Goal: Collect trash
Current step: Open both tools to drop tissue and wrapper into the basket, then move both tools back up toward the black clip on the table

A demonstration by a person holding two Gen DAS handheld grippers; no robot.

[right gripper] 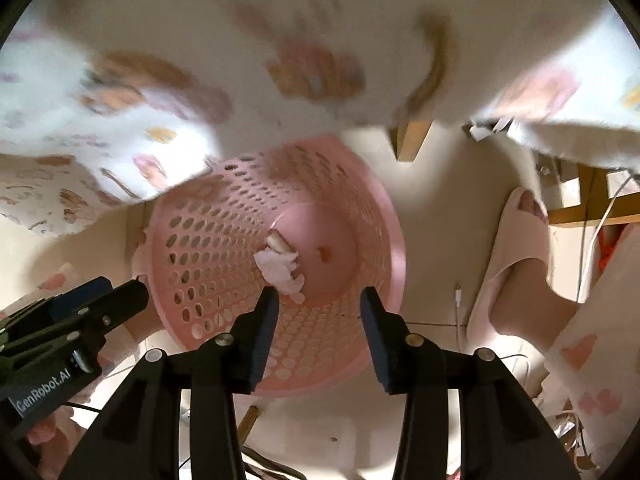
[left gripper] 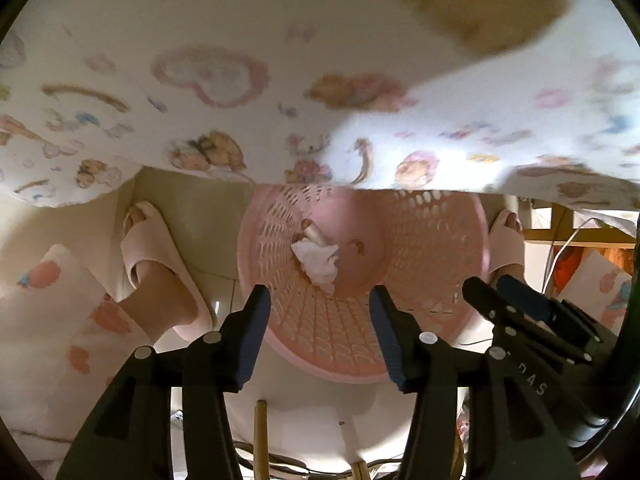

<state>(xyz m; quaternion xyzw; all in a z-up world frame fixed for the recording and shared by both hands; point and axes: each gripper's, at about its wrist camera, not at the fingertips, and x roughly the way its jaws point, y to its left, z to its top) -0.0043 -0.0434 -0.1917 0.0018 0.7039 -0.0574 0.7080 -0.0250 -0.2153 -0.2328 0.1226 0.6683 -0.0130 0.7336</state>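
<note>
A crumpled tissue (left gripper: 316, 266) is seen already dropped in the pink basket (left gripper: 420, 320) at frame centre. Both the left gripper (left gripper: 320, 300) and right gripper (right gripper: 319, 300) are held spread and empty, so further trash is judged outstanding.

Left wrist view: aimed steeply down from above, near the pink basket (left gripper: 420, 240), along the left gripper (left gripper: 320, 304); right gripper (left gripper: 494, 292) at the right edge. Right wrist view: also looking down, from slightly farther right, along the right gripper (right gripper: 318, 304); left gripper (right gripper: 120, 296) at the left edge. Shared by both: basket (right gripper: 224, 248) interior with crumpled tissue (left gripper: 318, 264) (right gripper: 280, 270), patterned cloth (left gripper: 200, 80) (right gripper: 140, 100) overhead, slippered foot (left gripper: 506, 244) (right gripper: 512, 248) beside the basket.
</note>
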